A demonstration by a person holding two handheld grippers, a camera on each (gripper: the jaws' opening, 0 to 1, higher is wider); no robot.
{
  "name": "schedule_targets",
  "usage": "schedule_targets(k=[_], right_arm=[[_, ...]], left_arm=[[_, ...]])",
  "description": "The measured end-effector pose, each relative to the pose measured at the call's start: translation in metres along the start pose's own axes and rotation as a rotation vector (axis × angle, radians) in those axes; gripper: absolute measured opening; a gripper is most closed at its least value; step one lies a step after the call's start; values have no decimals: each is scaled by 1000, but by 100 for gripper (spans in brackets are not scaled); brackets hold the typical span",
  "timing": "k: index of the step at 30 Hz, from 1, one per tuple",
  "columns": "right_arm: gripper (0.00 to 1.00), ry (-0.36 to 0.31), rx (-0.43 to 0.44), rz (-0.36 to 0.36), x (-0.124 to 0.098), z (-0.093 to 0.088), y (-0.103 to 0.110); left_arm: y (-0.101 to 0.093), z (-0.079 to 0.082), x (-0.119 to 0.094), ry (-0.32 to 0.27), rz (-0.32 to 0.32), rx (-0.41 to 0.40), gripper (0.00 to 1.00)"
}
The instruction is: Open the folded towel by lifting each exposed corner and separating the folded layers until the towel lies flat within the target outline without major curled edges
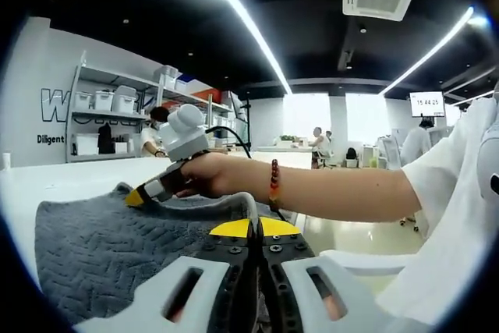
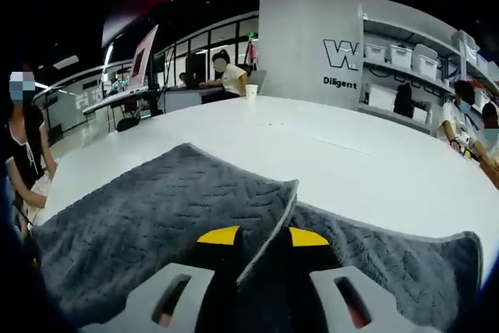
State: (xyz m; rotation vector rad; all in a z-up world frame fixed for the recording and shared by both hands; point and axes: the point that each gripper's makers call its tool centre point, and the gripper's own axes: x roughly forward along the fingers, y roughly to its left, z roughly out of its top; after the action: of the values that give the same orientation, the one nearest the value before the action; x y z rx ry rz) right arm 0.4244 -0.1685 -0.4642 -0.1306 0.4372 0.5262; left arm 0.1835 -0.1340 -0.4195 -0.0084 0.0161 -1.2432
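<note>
A grey patterned towel (image 1: 101, 247) lies folded on a white table (image 1: 70, 177). My left gripper (image 1: 253, 228) is shut on the towel's near edge, which rises in a small hump just above the yellow tips. A person's hand holds my right gripper (image 1: 144, 193) at the towel's far edge, its yellow tip down on the cloth. In the right gripper view the towel (image 2: 156, 208) shows an upper layer over a lower one. The upper layer's pale edge runs between the jaws of my right gripper (image 2: 263, 237), which is shut on it.
The white table (image 2: 351, 154) stretches bare beyond the towel. A paper cup (image 2: 251, 90) stands at its far end. Shelves with white bins (image 1: 105, 103) line the wall. A person's bare arm (image 1: 327, 193) crosses the left gripper view. Other people sit at desks behind.
</note>
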Motion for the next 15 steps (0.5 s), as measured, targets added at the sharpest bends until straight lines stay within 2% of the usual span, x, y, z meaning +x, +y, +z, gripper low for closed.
schedule_targets(k=[9, 15], right_arm=[[13, -24, 48, -3, 6, 4, 0], [12, -19, 57, -8, 10, 1, -2]], left_arm=[[-1, -1, -1, -1, 2, 0, 0], [-2, -2, -1, -4, 0, 1, 0]])
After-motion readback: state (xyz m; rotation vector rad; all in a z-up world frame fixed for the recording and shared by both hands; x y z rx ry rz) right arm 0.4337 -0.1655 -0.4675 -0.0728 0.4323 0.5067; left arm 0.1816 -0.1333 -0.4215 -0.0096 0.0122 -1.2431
